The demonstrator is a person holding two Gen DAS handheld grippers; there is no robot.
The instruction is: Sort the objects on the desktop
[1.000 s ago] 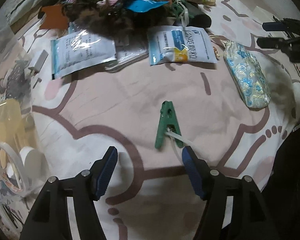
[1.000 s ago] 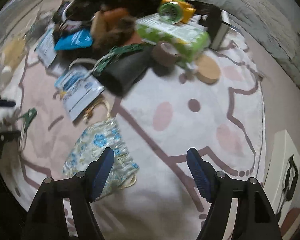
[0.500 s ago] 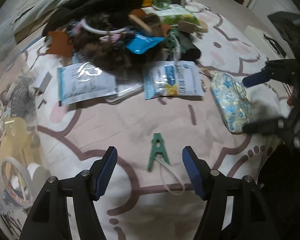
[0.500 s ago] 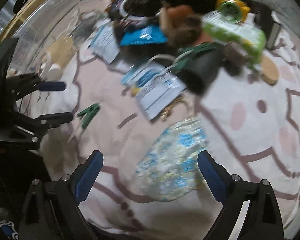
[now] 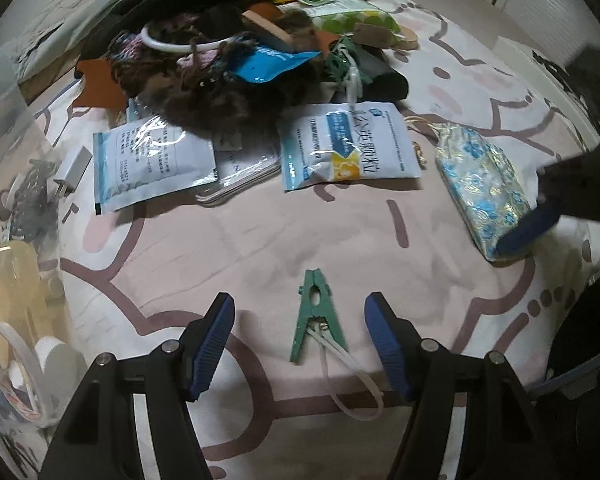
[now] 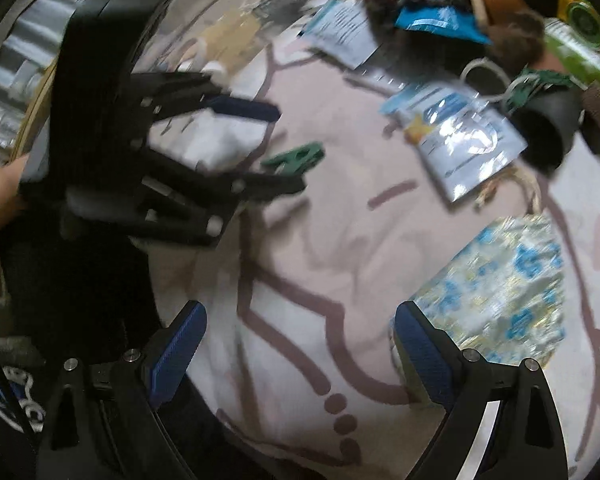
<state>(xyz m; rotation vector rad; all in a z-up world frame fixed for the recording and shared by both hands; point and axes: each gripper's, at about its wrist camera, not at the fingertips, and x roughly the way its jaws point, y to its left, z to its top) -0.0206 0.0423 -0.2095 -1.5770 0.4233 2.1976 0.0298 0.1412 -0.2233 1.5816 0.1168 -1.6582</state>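
Note:
A green clothes peg (image 5: pixel 315 315) with a white cord lies on the pink patterned cloth (image 5: pixel 260 240), right between the fingertips of my open left gripper (image 5: pixel 300 340). The peg also shows in the right wrist view (image 6: pixel 296 158), beside the left gripper (image 6: pixel 260 148). A blue-and-gold floral pouch (image 5: pixel 482 184) lies to the right. My right gripper (image 6: pixel 298 348) is open and empty, its right pad (image 6: pixel 424 354) at the edge of the pouch (image 6: pixel 496 296). One right fingertip (image 5: pixel 528 228) shows on the pouch in the left wrist view.
A heap of mixed objects (image 5: pixel 236 52) lies at the back, with two white-and-blue sachets (image 5: pixel 152 160) (image 5: pixel 352 144) in front. A clear bin (image 5: pixel 16 280) with tape rolls stands at the left. A white charger plug (image 5: pixel 70 172) lies near it.
My left gripper has moved forward, so the peg now lies between its fingertips. My right gripper has swung left and down to the floral pouch.

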